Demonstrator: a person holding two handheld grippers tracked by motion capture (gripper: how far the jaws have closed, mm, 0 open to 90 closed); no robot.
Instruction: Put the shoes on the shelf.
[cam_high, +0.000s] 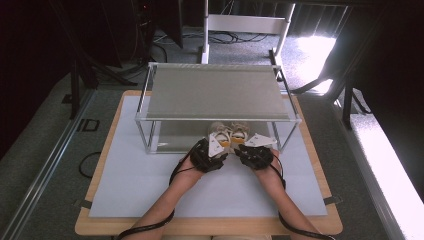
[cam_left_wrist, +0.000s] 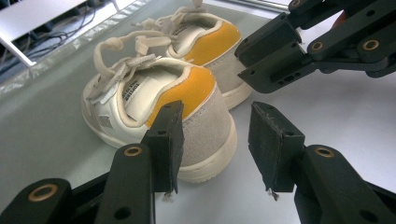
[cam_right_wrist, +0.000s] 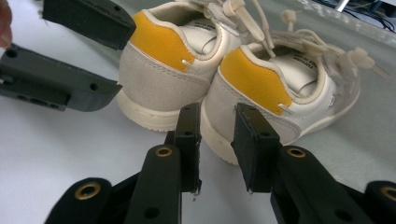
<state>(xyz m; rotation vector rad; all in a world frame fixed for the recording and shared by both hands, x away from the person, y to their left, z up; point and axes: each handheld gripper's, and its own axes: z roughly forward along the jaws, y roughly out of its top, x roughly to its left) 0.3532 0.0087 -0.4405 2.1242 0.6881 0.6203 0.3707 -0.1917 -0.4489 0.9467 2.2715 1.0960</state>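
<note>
Mid-frame in the high view, under the shelf frame (cam_high: 220, 118), two small shoes sit side by side on the tabletop (cam_high: 150, 190). I have my left tool (cam_left_wrist: 219, 142) and right tool (cam_right_wrist: 217, 149) parted, gripping nothing. Light, soft; I'd pinch the stiffer yellow heels.

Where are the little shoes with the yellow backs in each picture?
High view: the pair of shoes sits mid-picture under the shelf's front edge, just ahead of both grippers.
Left gripper view: upper left of centre, heels facing the jaws.
Right gripper view: upper centre.
Shared landmark: the yellow heel patches.
</note>
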